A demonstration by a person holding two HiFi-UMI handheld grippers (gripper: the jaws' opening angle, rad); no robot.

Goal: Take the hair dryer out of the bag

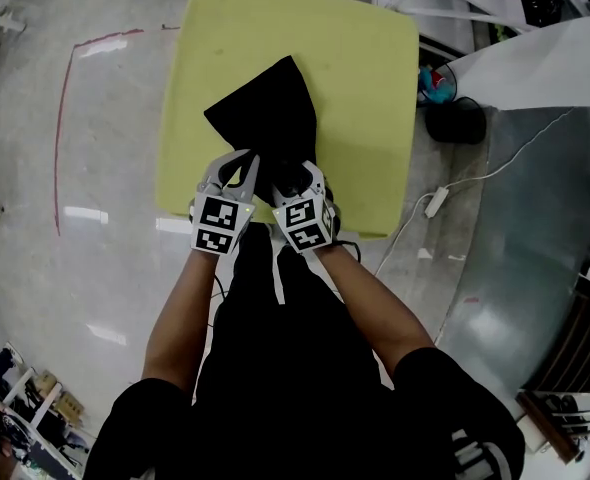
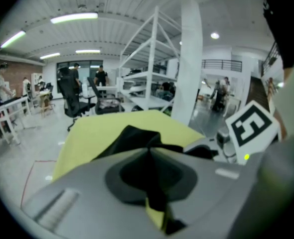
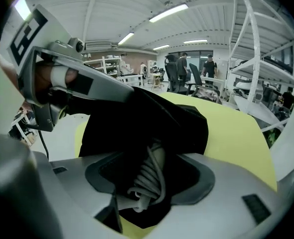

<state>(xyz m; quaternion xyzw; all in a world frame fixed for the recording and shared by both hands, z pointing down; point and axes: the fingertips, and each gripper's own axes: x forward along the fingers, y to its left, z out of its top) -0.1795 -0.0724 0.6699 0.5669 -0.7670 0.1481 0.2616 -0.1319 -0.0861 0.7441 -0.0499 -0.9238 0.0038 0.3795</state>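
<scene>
**A:** Where's the dryer rn?

**B:** The pale grey plastic hair dryer (image 3: 158,158) is inside the black soft cloth bag (image 1: 270,108), right at its mouth. That's by the near edge of the yellow-green padded square table top (image 1: 365,78). All that shows is a coiled grey rubbery cord (image 3: 146,180) wound round a pale part.

**A:** Claws?

**B:** Left gripper (image 1: 237,168) is clenched on a fold of bag cloth, nothing else in it. Right gripper (image 1: 300,180) is released, jaws wide. The cord bundle sits between them, but the pads aren't pressing afaict.

**A:** How'll it handle?

**B:** My guess: rigid shell, moderate weight, smooth so a bit slippery. The cord's springy & would prob unwind if pulled alone. The bag's limp and light, and will drag along w/ the dryer unless pinned. Best hold imo is the solid part under the wraps, not the cord, w/ the left pinning the rim.

**A:** Diff btwn views?

**B:** Head view gives the layout: both grippers side by side at the bag's near end, the rest lying toward table centre. No dryer visible there at all. Only the right gripper view shows the cord. Left gripper view shows just cloth in its jaw seam, plus the right gripper's marker cube beside it.
</scene>
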